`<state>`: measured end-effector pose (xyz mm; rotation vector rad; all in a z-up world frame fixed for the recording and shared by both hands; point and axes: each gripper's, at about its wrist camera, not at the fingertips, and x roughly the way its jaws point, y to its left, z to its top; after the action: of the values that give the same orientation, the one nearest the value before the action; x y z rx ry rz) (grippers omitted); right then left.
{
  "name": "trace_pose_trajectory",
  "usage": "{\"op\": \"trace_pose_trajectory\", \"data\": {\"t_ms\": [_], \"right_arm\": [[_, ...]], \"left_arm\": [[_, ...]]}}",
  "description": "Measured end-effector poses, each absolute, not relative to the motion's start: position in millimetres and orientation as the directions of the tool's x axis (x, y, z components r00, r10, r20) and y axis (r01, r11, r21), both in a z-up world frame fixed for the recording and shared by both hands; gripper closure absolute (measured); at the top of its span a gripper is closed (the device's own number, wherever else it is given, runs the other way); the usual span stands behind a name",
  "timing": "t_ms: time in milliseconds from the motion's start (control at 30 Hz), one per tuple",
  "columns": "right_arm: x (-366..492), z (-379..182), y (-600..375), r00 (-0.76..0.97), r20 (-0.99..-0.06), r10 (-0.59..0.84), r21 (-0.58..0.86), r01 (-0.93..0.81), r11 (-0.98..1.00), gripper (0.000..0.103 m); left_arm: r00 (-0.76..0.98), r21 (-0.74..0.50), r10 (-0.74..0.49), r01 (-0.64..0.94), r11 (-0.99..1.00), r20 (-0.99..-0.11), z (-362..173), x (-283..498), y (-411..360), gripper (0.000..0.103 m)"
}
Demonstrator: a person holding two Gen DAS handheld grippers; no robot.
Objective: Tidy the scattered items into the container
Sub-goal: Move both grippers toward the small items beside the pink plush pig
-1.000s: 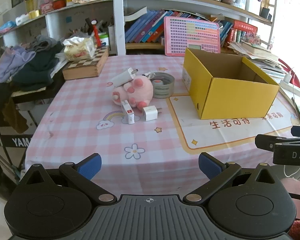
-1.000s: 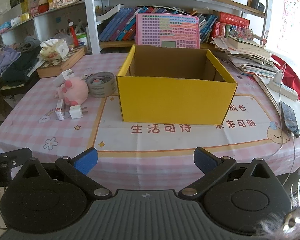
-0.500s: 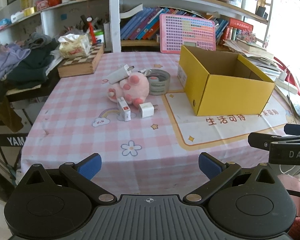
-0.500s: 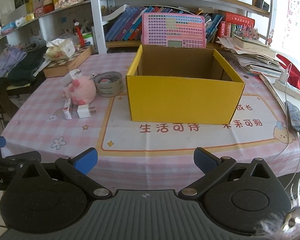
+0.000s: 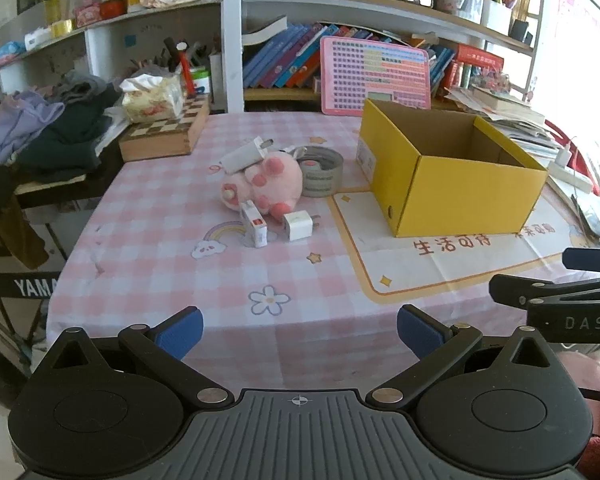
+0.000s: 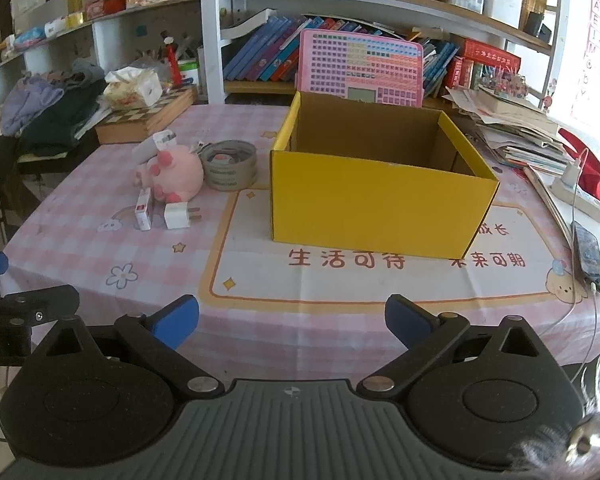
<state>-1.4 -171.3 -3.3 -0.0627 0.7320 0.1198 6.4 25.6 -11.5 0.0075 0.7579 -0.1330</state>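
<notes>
An open yellow cardboard box (image 5: 452,184) (image 6: 376,204) stands on the pink checked tablecloth and looks empty inside. Left of it lie a pink plush toy (image 5: 268,184) (image 6: 176,176), a roll of tape (image 5: 322,172) (image 6: 230,164), a white charger cube (image 5: 298,226) (image 6: 178,216), a small white-and-red box (image 5: 254,224) (image 6: 143,210) and a white adapter (image 5: 244,156) resting on the plush. My left gripper (image 5: 298,330) is open and empty at the table's near edge. My right gripper (image 6: 292,320) is open and empty in front of the box.
A wooden chessboard box (image 5: 164,132) with a tissue pack sits at the table's far left. A pink keyboard toy (image 5: 374,76) leans behind the yellow box. A phone (image 6: 588,252) and a power strip (image 6: 576,196) lie at the right edge. Shelves of books stand behind.
Both grippers have drawn back and risen a little, so the table and its items look slightly farther away. Nothing on the table has moved.
</notes>
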Motion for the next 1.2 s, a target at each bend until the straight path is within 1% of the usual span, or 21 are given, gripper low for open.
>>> {"op": "trace_pose_trajectory", "data": {"t_ms": [167,333,400,467,567,733,900,1100,1200], "right_arm": [[1.4,-4.2,-174.4,0.732,-0.677,0.084,-0.013,-0.126,0.992,0.002],[4.9,-9.3,-179.5,0.715,-0.691,0.110,0.007,-0.146,0.989,0.003],[7.0,-9.8,-180.8,0.712,-0.691,0.125,0.012,-0.162,0.987,0.004],[10.5,-9.4,-182.2,0.711,-0.688,0.146,0.017,-0.185,0.983,0.009],[17.7,-8.8,-185.0,0.706,-0.687,0.173,0.020,-0.219,0.976,0.015],[30.2,-6.3,-191.1,0.703,-0.678,0.215,0.021,-0.274,0.962,0.015],[41.3,-8.6,-197.7,0.684,-0.682,0.259,0.029,-0.329,0.944,0.015],[51.0,-10.3,-205.8,0.663,-0.672,0.329,0.062,-0.392,0.918,0.015],[55.1,-10.5,-207.1,0.653,-0.665,0.362,0.080,-0.420,0.904,0.019]], "left_arm": [[0.713,-0.036,-0.122,0.134,0.990,-0.690,-13.9,3.7,22.1,0.000],[0.712,0.011,-0.087,0.133,0.991,-0.697,-16.6,2.0,15.5,0.000],[0.709,0.019,-0.080,0.131,0.991,-0.700,-17.1,1.4,12.2,0.000],[0.708,0.017,-0.075,0.122,0.992,-0.702,-16.6,2.3,10.1,0.000],[0.710,0.017,-0.052,0.089,0.996,-0.702,-14.2,4.6,7.9,0.000],[0.681,-0.001,-0.001,-0.001,1.000,-0.732,-18.6,12.7,7.4,0.000],[0.672,-0.027,0.026,-0.069,0.997,-0.740,-20.0,16.2,6.5,0.000],[0.656,-0.016,0.069,-0.122,0.992,-0.752,-20.5,19.1,-2.0,0.000],[0.655,-0.005,0.089,-0.140,0.990,-0.750,-18.9,18.9,-6.2,0.000]]}}
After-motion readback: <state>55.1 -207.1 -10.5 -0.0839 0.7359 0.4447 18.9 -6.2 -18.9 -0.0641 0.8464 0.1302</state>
